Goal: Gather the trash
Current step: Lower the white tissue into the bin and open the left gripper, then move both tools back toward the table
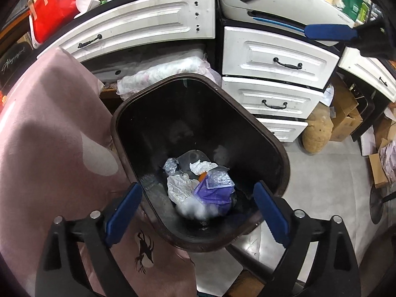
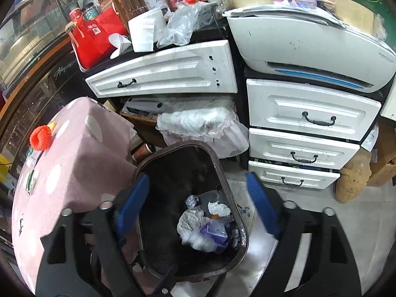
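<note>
We look down past our left gripper [image 1: 198, 212], its blue pads spread wide with nothing between them, into a dark brown trash bin [image 1: 123, 113]. At the bottom lie crumpled white paper [image 1: 179, 185], a purple wrapper [image 1: 212, 195], clear plastic [image 1: 170, 165] and a blurred white wad [image 1: 195, 209]. A pink spotted cloth [image 1: 49, 136] drapes just left of the bin. Beyond stand white drawers [image 1: 277, 64] with black handles and a white printer [image 1: 284, 5]. At upper right, a blue pad of our right gripper [image 1: 331, 32] shows. A red bag [image 1: 53, 12] sits at upper left.
</note>
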Available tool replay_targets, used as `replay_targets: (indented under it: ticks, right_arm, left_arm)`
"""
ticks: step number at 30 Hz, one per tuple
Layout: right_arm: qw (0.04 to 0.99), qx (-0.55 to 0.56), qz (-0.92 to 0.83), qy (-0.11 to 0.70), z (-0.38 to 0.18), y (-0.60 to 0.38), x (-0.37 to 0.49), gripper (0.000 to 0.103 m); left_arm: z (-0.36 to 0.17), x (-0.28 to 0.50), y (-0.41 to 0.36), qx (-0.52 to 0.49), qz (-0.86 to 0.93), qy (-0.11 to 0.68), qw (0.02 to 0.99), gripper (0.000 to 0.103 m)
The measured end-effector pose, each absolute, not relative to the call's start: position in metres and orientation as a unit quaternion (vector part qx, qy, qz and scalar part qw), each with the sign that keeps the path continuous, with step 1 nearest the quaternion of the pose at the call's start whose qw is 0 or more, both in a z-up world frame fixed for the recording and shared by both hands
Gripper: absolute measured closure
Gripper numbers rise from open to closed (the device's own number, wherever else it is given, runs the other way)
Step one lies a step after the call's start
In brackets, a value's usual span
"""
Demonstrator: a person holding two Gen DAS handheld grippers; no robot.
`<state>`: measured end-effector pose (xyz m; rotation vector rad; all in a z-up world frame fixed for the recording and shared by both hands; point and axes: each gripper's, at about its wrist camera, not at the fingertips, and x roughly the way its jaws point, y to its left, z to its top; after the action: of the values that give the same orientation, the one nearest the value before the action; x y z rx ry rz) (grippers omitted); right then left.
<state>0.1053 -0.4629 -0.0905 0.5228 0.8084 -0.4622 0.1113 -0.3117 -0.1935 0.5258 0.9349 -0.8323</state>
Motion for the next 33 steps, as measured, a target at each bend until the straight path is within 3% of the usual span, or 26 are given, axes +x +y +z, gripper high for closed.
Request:
replay_targets:
  ticks: [16, 25, 33]
  right_arm:
    - [0.880, 0.252, -0.167, 0.368, -0.062, -0.446, 0.112, 0.010]
    - [0.887, 0.237, -0.106, 0.381, -0.051, -0.402, 0.141, 0.010]
    - [0.895, 0.193, -0.046, 0.400, -0.047, -0.343, 0.179, 0.010]
  left_arm:
    - [-0.102, 0.103, -0.259, 0.174, -0.419, 0.378, 0.807, 0.006]
    - [-0.054, 0.160, -0.187, 0.132, -0.330, 0.338, 0.871, 0.006]
    - [-0.048, 0.234, -0.095, 0.065, -0.205, 0.361, 0.907, 0.006]
